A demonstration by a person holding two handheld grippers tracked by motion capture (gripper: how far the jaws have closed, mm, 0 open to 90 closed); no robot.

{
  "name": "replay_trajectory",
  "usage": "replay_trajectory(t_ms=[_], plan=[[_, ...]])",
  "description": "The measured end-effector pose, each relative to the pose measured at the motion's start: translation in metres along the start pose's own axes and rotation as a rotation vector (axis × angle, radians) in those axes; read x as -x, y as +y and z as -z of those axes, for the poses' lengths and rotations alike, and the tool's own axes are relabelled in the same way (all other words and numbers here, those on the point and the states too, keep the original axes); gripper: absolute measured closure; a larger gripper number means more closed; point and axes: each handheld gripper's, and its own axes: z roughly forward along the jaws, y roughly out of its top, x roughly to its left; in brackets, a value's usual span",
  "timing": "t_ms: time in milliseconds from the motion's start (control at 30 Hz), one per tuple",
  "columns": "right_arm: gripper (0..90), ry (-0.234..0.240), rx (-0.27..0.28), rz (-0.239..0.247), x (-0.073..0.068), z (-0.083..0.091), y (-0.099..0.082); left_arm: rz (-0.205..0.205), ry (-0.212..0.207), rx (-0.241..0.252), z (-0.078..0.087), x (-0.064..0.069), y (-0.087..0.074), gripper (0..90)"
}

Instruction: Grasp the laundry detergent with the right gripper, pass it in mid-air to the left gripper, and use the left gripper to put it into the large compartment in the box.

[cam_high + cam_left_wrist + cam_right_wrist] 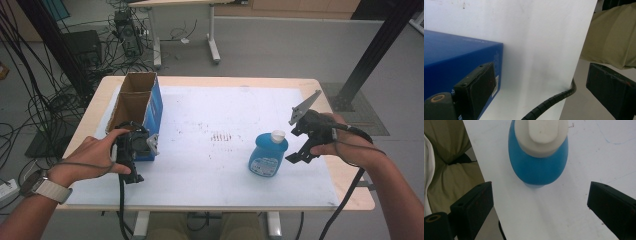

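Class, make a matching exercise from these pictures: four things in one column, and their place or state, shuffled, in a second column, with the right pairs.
1. open blue cardboard box
2. blue plastic bottle with white cap
3. left gripper
4. right gripper

A. open, just right of the bottle
B. upright, mid-table
C. table's left edge
D. open, at the box's near end

Pairs: 1-C, 2-B, 3-D, 4-A

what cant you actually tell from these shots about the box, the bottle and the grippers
- Inside of the blue box: high view, its own walls hide what it holds.
- Label on the blue bottle: high view, print too small to read; in the right gripper view the bottle is cut off by the top edge.
- Left gripper: high view, the hand and gripper body hide whether a jaw touches the box.
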Motion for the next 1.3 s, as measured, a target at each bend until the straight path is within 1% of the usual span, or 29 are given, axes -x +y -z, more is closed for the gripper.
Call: replay_trajectory(t_ms=[100,133,300,400,500,600,967,1067,1300], plan=[[6.9,0.002,0.007,0.004,0.000,-0.002,-0.001,0.005,0.001,-0.001,0.000,0.000,0.000,9.4],[7.0,0.002,0.017,0.002,0.000,-0.003,-0.001,0.005,0.001,-0.001,0.000,0.000,0.000,9.4],[7.0,0.001,0.029,-0.003,0.001,-0.007,-0.003,0.005,-0.004,-0.008,-0.002,-0.001,0.000,9.4],[7.2,0.001,0.033,-0.005,0.001,-0.008,-0.004,0.011,-0.004,-0.004,-0.003,0.000,-0.001,9.4],[7.2,-0.005,0.047,-0.006,0.001,-0.010,-0.004,0.003,-0.003,-0.005,-0.003,-0.001,0.000,9.4],[7.2,-0.006,0.059,-0.004,0.001,-0.012,-0.004,0.005,-0.004,-0.006,-0.003,-0.001,0.000,9.4],[7.4,-0.011,0.071,-0.002,0.000,-0.018,-0.003,0.005,-0.001,-0.004,-0.002,0.001,-0.001,9.4],[7.5,-0.015,0.084,-0.002,0.001,-0.019,-0.004,0.004,0.000,-0.004,-0.002,0.001,-0.001,9.5],[7.5,-0.008,0.091,-0.002,0.000,-0.021,-0.006,0.006,-0.002,-0.004,-0.003,0.002,0.000,9.5]])
